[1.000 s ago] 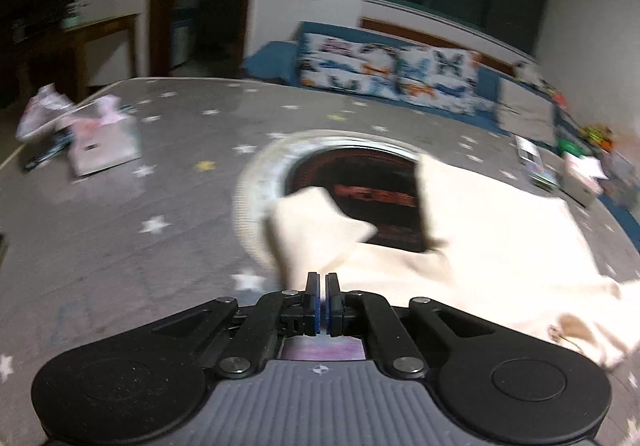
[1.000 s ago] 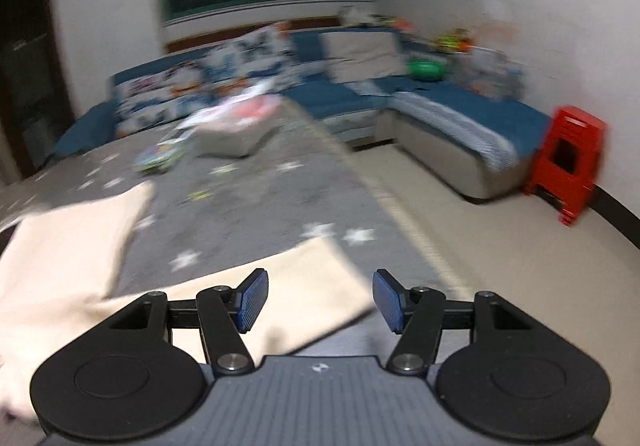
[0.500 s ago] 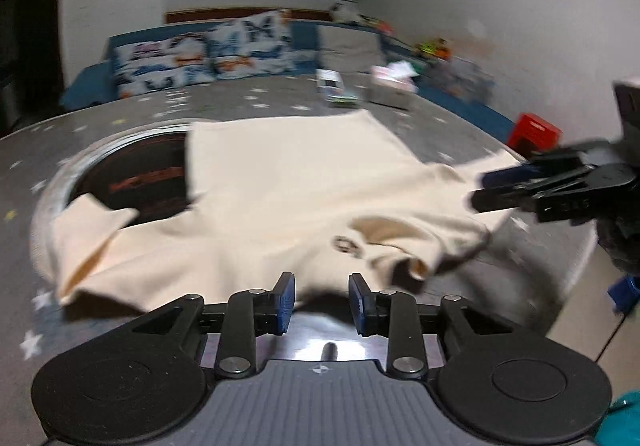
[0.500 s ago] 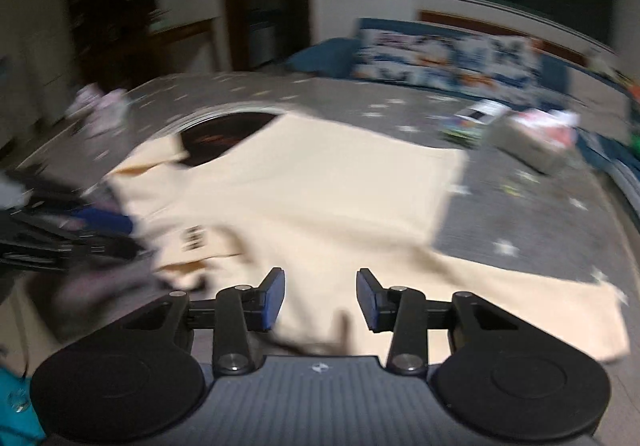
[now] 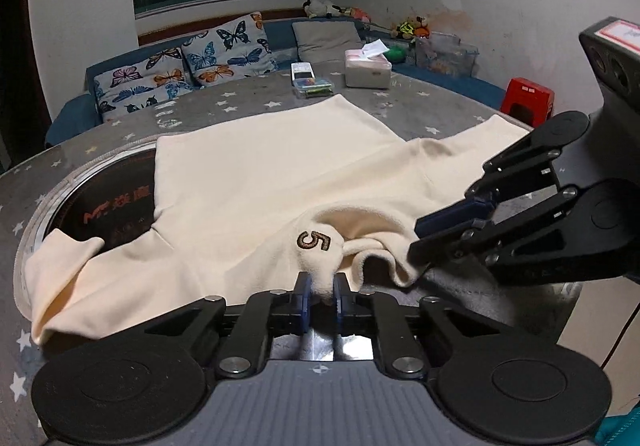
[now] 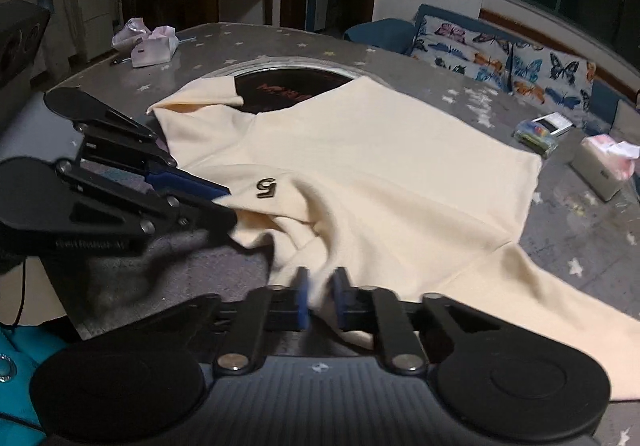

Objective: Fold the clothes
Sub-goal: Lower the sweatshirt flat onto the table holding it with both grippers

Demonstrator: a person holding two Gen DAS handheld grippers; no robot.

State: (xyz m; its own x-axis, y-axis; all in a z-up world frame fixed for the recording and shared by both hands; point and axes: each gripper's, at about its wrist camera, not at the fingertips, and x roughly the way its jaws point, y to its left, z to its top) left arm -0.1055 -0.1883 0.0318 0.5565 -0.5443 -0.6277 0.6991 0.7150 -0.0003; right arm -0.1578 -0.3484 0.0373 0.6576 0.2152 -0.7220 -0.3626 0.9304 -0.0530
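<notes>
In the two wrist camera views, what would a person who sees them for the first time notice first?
First, the large cream short-sleeved shirt spread flat over the grey star-patterned tabletop, with a brown embroidered "5" near its collar. Next, the left gripper and the right gripper, both pinching the collar edge nearest the cameras. Behind the shirt, a round dark inset with red lettering is partly covered by it.

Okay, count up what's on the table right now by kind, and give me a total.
Cream shirt: 1
Tissue boxes: 2, one on the table's far side in the left wrist view, one far across in the right wrist view
Small clear box of colourful bits: 1
White gadget beside that box: 1
Total: 5
</notes>
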